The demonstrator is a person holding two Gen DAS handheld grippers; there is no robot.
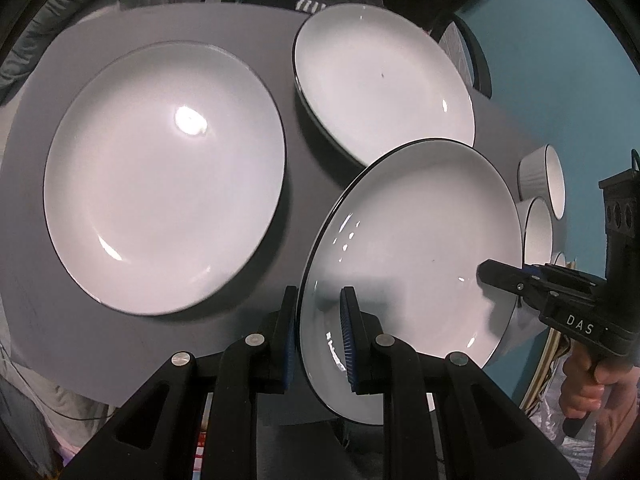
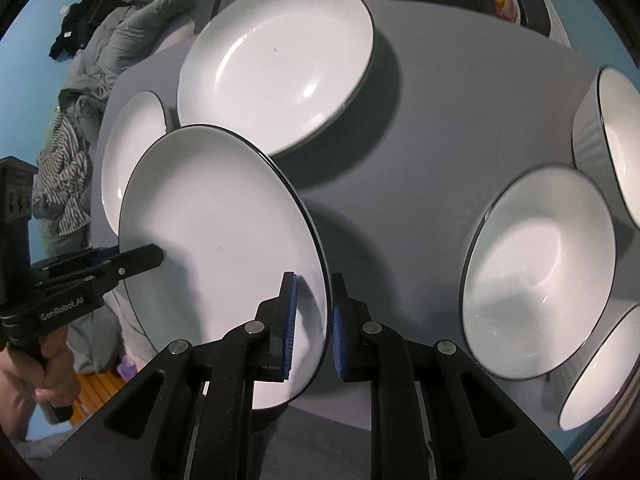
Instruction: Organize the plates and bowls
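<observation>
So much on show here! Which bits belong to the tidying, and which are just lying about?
For the job:
held plate
left claw
right claw
flat plate
deep plate
bowls

Lying about:
striped cloth
grey jacket

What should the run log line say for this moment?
left tongs: shut on plate rim | right tongs: shut on opposite rim | plate: lifted, tilted

Black tool [image 1: 318, 336], ribbed blue pads [image 1: 347, 340]

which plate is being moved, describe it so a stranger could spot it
On the grey table, three white dark-rimmed plates show. Nearest both cameras is the held plate, clamped on opposite rims by the left gripper and right gripper. Only it is tilted; the others lie flat.
</observation>
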